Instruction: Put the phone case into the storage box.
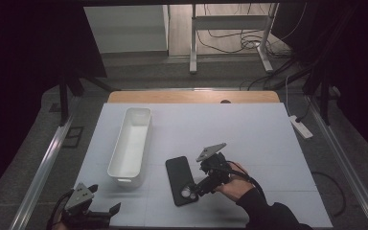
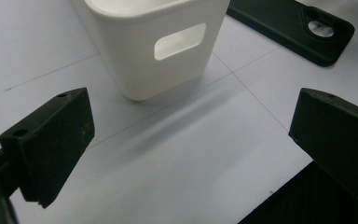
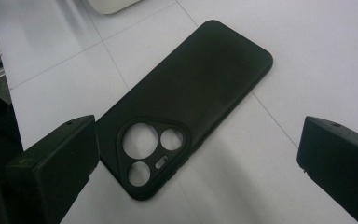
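Phone case (image 1: 180,179), black, camera cut-outs at its near end: lies flat on the white table (image 1: 249,134), just right of the white bin (image 1: 131,145).

High view: right gripper (image 1: 195,190) hangs low over the case's near end, hand (image 1: 235,184) angled in from the right. Left gripper (image 1: 106,212) rests at the table's near left edge, near the bin's short end.

Left gripper view: jaws spread wide, nothing between them; bin (image 2: 154,51) ahead, case (image 2: 291,23) beyond at upper right.

Right gripper view: jaws wide apart, straddling the cut-out end of the case (image 3: 186,107), not yet closed on it.

Progress, judged: approach made; grasp, lift and likely transfer to the bin all remain.
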{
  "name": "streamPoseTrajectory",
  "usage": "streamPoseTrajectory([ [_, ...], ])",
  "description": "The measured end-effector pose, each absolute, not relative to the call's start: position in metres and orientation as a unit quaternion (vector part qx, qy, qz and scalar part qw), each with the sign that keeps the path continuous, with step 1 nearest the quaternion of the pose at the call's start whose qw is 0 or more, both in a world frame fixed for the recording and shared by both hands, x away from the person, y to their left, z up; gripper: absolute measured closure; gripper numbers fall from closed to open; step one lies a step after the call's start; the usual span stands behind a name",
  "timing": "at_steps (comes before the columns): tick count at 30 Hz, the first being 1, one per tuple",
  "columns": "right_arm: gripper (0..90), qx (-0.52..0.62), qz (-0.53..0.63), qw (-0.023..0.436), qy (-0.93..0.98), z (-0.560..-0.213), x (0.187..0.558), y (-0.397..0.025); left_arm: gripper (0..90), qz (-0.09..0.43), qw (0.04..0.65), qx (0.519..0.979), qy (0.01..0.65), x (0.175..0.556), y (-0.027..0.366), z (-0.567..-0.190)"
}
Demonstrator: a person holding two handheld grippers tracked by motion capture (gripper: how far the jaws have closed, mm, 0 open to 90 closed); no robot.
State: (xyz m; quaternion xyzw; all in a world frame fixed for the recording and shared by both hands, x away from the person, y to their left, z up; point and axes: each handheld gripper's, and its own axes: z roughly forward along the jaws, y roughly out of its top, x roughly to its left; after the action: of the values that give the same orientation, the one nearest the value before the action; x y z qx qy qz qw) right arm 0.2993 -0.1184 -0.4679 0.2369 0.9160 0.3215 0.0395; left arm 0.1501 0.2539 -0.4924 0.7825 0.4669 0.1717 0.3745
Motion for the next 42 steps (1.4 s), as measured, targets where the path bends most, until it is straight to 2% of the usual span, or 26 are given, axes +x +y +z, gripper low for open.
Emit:
streamPoseTrajectory([
  [32, 0.0, 0.206, 0.292, 0.03, 0.933, -0.477, 0.311, -0.067, 0.5, 0.172, 0.374, 0.785, 0.463, 0.15, 0.254, -0.492],
  [35, 7.4, 0.21, 0.288, 0.037, 0.934, -0.477, 0.312, -0.064, 0.5, 0.172, 0.374, 0.785, 0.463, 0.15, 0.254, -0.492],
  [38, 19.9, 0.214, 0.292, 0.045, 0.931, -0.475, 0.314, -0.065, 0.5, 0.172, 0.374, 0.785, 0.463, 0.15, 0.254, -0.492],
  [39, 19.9, 0.214, 0.292, 0.045, 0.931, -0.475, 0.314, -0.065, 0.5, 0.172, 0.374, 0.785, 0.463, 0.15, 0.254, -0.492],
  [40, 24.3, 0.215, 0.294, 0.046, 0.93, -0.474, 0.314, -0.065, 0.5, 0.172, 0.374, 0.785, 0.463, 0.15, 0.254, -0.492],
  [42, 38.6, 0.219, 0.299, 0.044, 0.928, -0.473, 0.316, -0.066, 0.6, 0.172, 0.374, 0.785, 0.463, 0.15, 0.254, -0.492],
])
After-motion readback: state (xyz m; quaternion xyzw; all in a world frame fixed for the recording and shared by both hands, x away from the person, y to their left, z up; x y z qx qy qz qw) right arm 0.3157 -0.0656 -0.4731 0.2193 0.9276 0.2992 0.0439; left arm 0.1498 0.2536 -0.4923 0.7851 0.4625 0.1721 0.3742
